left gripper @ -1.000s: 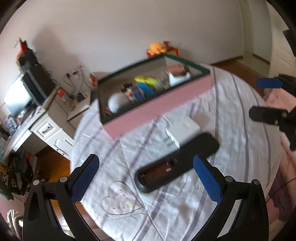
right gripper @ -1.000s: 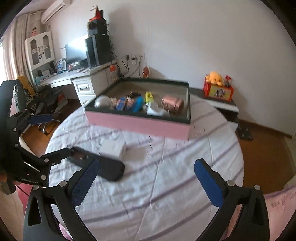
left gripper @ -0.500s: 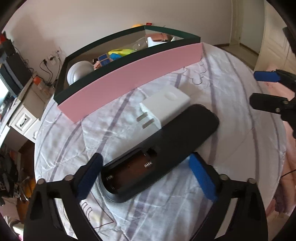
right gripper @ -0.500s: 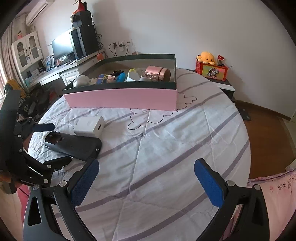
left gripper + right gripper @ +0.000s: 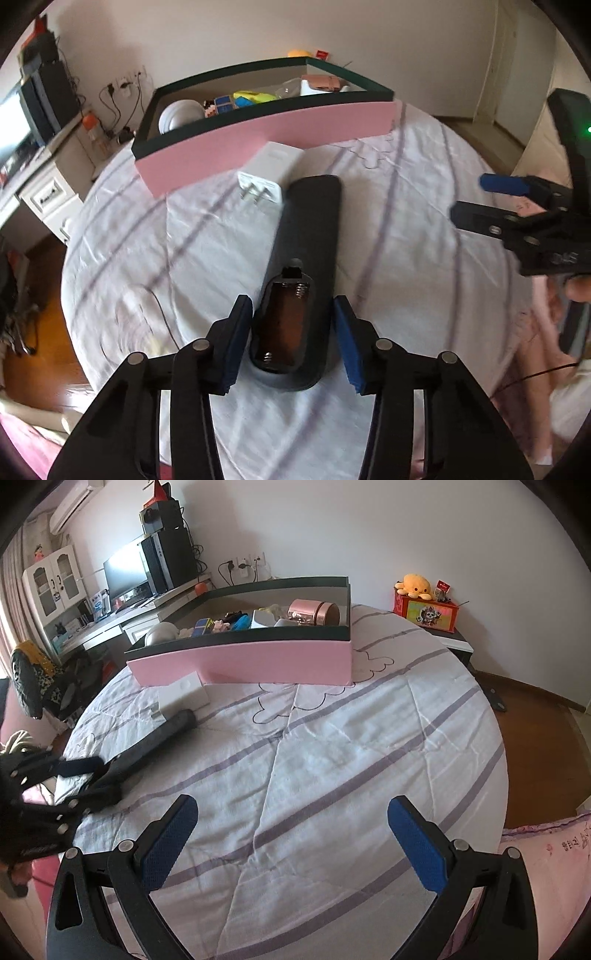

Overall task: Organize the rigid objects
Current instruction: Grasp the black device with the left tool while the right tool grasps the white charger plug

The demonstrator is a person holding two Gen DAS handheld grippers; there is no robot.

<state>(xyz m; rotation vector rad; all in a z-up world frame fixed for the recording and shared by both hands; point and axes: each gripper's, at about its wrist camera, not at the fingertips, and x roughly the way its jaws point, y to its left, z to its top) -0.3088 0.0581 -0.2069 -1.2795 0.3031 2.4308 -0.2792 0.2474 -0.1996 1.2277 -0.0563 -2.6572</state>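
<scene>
A black remote control (image 5: pixel 306 258) lies face down on the round table, its battery bay open. My left gripper (image 5: pixel 291 332) straddles its near end, pads close to both sides with small gaps; contact is unclear. A white plug adapter (image 5: pixel 271 171) lies beside its far end, against the pink box (image 5: pixel 266 144), which holds several small objects. In the right wrist view the remote (image 5: pixel 155 738), adapter (image 5: pixel 183 696) and box (image 5: pixel 243 661) sit at the left. My right gripper (image 5: pixel 291 834) is open and empty above the cloth.
The table wears a white cloth with purple stripes (image 5: pixel 332 757). A desk with a monitor (image 5: pixel 125 576) stands behind the box. A red toy box with a yellow plush (image 5: pixel 424 602) sits on a low stand at the right. Wooden floor surrounds the table.
My left gripper has moved down and swung in line with the remote, and its jaws have narrowed around the near end. My right gripper has barely moved.
</scene>
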